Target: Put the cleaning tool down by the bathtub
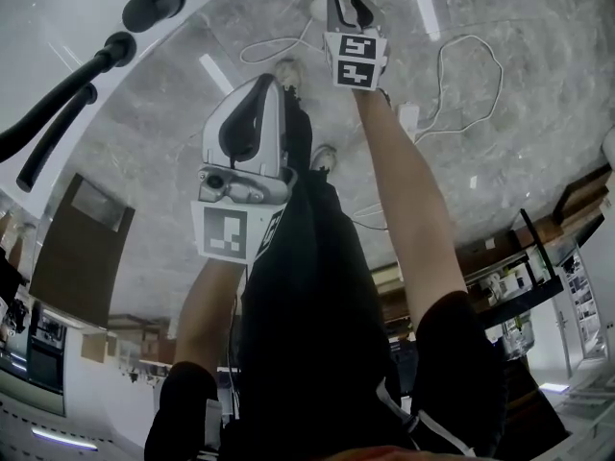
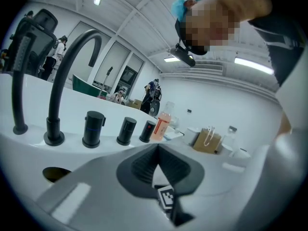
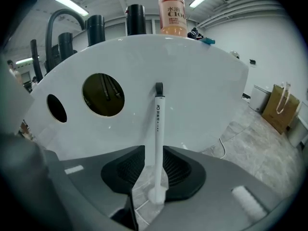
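Pads of the right gripper point(image 3: 154, 153) stand apart, with a gap on either side of the cleaning tool point(image 3: 158, 129), so the tool is loose rather than pinched. It is a slim white stick with a black cap. It stands nearly upright just past the pads, with its rounded lower end on the floor point(image 3: 260, 138) and its top leaning on the outer wall of the bathtub point(image 3: 192, 90). The left gripper point(image 2: 157, 148) has its tips pressed together with nothing between them (only the other gripper's marker cube point(image 2: 166, 196) shows through the slit below). In the head view both grippers hang over the floor, one on each side of the person's dark-clothed legs point(image 1: 317, 286), and the right one reaches farther out. Two round holes point(image 3: 103, 94) open in the tub wall to the left of the tool. Along the rim stand black taps point(image 2: 93, 129), a tall curved black spout point(image 2: 67, 76) and a bottle point(image 3: 172, 11) of orange liquid. Grey marble flooring lies open to the right of the tub, crossed by a white cable point(image 3: 222, 150). Farther off, a brown paper bag point(image 3: 281, 107) stands by a white wall. People point(image 2: 153, 94) are far back in the bright room.
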A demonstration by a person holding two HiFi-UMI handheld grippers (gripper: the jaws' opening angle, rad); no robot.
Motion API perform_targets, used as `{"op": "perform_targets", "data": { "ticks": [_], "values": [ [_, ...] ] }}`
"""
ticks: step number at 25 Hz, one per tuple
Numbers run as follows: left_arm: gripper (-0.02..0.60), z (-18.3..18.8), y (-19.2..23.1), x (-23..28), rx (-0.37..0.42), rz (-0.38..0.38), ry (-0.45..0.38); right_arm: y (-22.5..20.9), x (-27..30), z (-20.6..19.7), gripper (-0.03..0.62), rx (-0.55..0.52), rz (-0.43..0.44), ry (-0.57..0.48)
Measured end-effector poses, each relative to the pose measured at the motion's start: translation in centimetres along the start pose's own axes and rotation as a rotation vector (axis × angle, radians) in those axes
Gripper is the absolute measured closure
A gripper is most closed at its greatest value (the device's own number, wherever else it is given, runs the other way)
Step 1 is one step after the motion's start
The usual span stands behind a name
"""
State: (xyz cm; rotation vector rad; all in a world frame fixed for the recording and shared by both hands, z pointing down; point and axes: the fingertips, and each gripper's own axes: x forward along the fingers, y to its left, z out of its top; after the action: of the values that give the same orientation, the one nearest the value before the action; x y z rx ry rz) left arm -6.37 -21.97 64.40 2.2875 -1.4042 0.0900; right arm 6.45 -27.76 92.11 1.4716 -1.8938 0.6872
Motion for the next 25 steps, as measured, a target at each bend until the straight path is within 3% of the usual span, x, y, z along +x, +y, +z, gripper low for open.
{"op": "perform_targets", "data": {
  "ticks": [11, 17, 25],
  "values": [
    [0.572, 7.1, -3.8, -4.3, 0.019, 0.004, -0.074, 0.7, -9.7, 3.1, 0.517, 0.03, 0.0, -0.024],
    [0.572, 11.9, -6.9, -7.2, 0.044, -0.014, -0.12, 0.9, -16.0, 5.7, 0.588, 0.077, -0.016, -0.055],
    [0.572, 16.3, -11.5, -12.3, 0.057, -0.016, -0.163, 2.1, -25.7, 8.2, 0.594, 0.133, 0.003, -0.108]
  ]
}}
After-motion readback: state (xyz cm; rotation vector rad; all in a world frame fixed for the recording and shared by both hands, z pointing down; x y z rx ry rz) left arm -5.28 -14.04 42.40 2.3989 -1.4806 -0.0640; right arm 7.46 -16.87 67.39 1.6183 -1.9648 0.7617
